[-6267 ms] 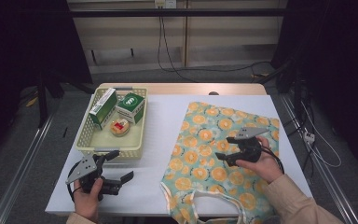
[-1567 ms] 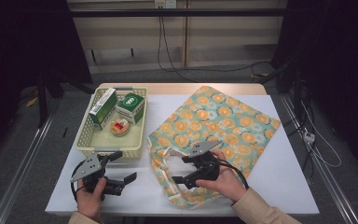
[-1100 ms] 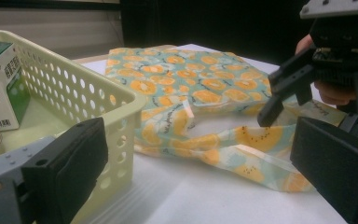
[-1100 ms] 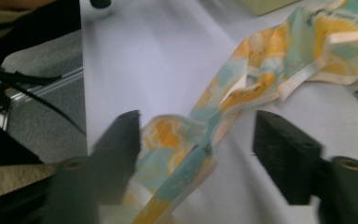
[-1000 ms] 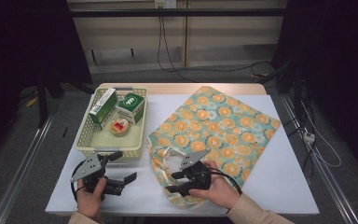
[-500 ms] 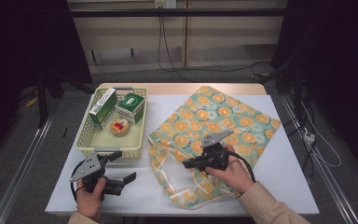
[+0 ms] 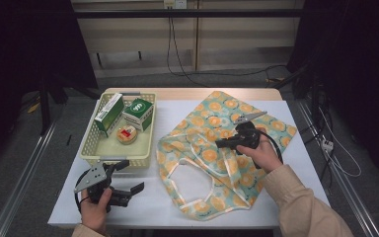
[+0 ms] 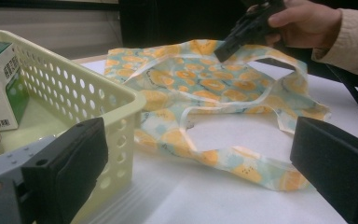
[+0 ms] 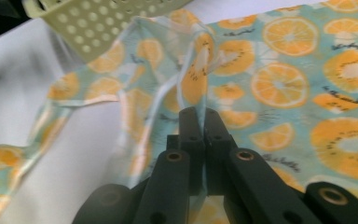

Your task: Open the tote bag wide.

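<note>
A fruit-print cloth bag lies spread over the white table, its handles toward the front. My right gripper is shut on a strip of the bag's upper layer and holds it lifted off the table; the same gripper is seen above the bag in the left gripper view. My left gripper rests open near the front left edge, beside the basket, with nothing between its wide-spread jaws.
A pale yellow perforated basket stands at the left, holding two green-and-white boxes and a small round tin. The basket's near corner is close to my left gripper.
My right gripper has risen and moved right and back, pulling the bag's upper layer up with it. The left gripper has stayed still.
</note>
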{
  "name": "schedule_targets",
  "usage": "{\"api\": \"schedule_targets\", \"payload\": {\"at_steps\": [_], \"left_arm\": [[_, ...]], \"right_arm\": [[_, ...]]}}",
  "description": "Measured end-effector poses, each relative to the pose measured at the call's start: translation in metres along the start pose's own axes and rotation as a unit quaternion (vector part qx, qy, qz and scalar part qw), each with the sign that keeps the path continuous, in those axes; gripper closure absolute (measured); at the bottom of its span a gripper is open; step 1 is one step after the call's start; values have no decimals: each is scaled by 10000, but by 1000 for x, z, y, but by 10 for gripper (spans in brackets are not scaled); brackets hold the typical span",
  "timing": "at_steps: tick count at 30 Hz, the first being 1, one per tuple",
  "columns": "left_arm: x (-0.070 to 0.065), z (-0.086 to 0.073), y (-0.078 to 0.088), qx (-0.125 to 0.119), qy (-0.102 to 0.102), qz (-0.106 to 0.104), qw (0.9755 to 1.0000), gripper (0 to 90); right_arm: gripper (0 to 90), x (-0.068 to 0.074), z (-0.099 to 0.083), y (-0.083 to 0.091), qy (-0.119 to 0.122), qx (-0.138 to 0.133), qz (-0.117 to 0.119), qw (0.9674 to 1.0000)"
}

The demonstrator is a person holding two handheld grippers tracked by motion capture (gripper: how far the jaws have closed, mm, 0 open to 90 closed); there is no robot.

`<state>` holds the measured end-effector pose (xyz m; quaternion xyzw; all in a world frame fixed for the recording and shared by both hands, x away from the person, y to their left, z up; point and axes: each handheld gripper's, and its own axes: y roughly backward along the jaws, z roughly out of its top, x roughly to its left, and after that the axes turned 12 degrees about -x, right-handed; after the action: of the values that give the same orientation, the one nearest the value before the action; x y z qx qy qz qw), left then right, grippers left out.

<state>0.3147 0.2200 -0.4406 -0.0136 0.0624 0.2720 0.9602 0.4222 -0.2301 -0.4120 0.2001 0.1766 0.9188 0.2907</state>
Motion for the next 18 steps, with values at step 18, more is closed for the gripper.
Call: {"api": "schedule_targets", "payload": {"at_steps": [18], "left_arm": [[1, 0, 0, 20, -17, -6, 10000, 38]], "right_arm": [[646, -28, -7, 9, 147, -22, -921, 9956]]}}
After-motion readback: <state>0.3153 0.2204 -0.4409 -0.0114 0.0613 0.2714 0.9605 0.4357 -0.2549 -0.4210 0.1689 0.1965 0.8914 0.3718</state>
